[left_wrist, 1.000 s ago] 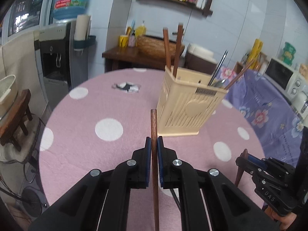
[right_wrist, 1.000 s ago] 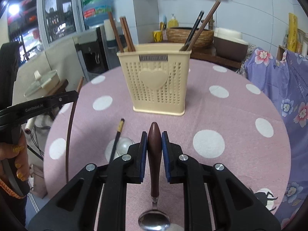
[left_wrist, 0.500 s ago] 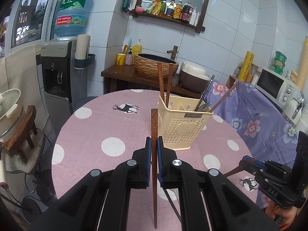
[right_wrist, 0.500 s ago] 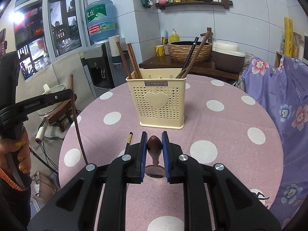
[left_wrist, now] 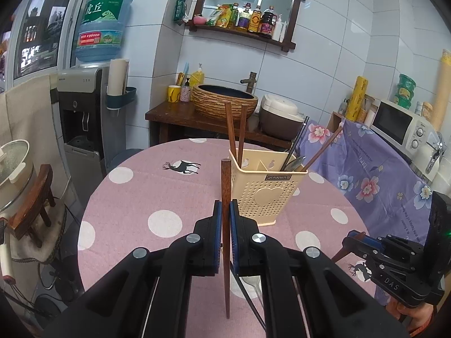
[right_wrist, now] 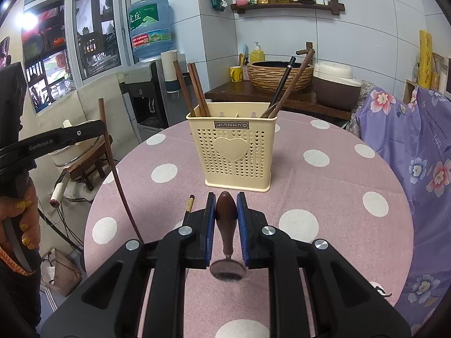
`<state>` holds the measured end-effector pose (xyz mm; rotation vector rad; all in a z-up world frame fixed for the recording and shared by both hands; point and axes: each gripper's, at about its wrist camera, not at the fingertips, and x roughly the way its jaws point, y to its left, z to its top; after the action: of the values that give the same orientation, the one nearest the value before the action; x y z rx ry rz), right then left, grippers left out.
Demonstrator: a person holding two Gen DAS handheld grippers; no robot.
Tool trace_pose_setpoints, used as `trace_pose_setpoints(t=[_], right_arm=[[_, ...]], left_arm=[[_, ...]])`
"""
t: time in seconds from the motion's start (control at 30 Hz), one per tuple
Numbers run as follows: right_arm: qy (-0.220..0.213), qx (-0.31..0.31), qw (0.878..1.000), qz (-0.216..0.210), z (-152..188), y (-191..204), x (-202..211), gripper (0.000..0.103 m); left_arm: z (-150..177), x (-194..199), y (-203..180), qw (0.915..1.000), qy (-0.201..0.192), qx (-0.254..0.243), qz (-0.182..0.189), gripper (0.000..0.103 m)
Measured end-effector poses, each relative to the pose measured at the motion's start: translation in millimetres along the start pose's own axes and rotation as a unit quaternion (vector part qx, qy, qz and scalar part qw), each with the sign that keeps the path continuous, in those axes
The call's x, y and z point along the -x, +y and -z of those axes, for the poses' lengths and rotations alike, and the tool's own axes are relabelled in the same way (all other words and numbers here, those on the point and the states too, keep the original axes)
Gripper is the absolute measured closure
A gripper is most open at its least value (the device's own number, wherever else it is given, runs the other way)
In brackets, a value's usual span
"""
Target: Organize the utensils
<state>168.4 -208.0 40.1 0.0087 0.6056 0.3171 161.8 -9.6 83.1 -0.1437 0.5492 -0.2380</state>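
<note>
A cream perforated utensil holder (left_wrist: 267, 191) (right_wrist: 234, 152) stands on the pink polka-dot table (left_wrist: 146, 191) (right_wrist: 324, 197), with brown chopsticks in its left part and a black chopstick and other utensils in its right part. My left gripper (left_wrist: 225, 211) is shut on a brown wooden chopstick (left_wrist: 225, 180), held upright above the table, left of the holder; it also shows in the right wrist view (right_wrist: 112, 163). My right gripper (right_wrist: 226, 205) is shut on a spoon's brown wooden handle (right_wrist: 225, 214), lifted in front of the holder, bowl (right_wrist: 227, 269) hanging toward me.
A black chopstick (right_wrist: 188, 208) lies on the table left of my right gripper. A metal spoon (left_wrist: 253, 281) lies under my left gripper. A water dispenser (left_wrist: 81, 112), a stool with a pot (left_wrist: 17, 174), and a purple-draped counter (left_wrist: 366, 169) surround the table.
Both grippers have risen and drawn back from the holder with their utensils. The spoon has tilted up, so its bowl hangs below the right jaws.
</note>
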Motion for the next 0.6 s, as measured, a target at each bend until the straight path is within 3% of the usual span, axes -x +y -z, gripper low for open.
trace_pose_setpoints(t=[0.2, 0.6], right_arm=[[-0.001, 0.002, 1.000, 0.002, -5, 1, -3, 0.087], [-0.001, -0.005, 1.000, 0.009, -7, -3, -3, 0.087]], left_arm=[[-8, 2, -3, 0.9999, -0.008, -0.007, 0.003, 0.102], [-9, -12, 6, 0.9998, 0.012, 0.015, 0.007, 0.101]])
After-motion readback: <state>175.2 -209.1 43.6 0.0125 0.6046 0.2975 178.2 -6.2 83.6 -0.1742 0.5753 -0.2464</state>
